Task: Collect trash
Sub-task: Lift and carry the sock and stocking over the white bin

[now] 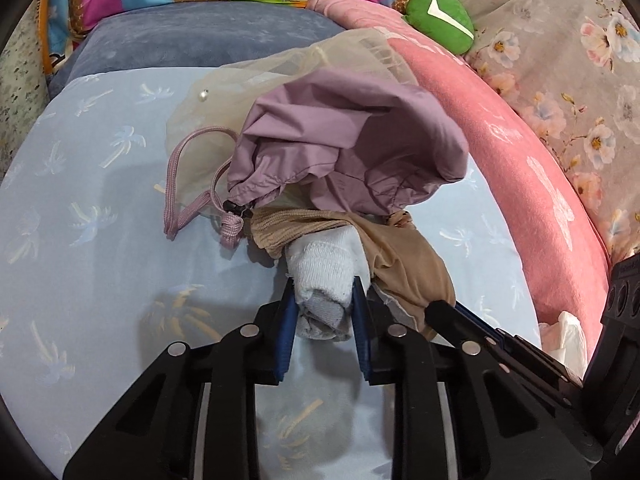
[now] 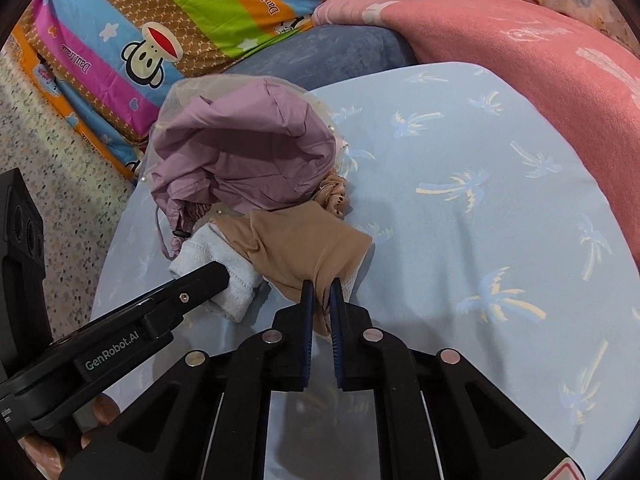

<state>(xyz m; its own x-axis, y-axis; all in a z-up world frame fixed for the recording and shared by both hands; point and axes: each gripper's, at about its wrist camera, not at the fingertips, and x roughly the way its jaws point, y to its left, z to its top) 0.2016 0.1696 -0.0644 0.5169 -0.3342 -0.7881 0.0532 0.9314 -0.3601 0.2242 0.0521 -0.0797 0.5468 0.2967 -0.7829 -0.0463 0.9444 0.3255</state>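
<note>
Grippers (image 1: 324, 300) on palm-print sheet (image 1: 80, 200), probably bedding.

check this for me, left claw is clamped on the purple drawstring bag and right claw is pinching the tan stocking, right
Not quite. The left claw is clamped on the rolled white sock, not the purple drawstring bag, which lies untouched behind it; the left wrist view shows this. The right claw does pinch the tan stocking.

We read "GenRobot.AI" in pale letters on the black arm of the left gripper (image 2: 199, 280) in the right wrist view. On the striped cartoon quilt (image 2: 192, 12), "Dav" is legible; its other upside-down lettering we cannot read surely.
</note>
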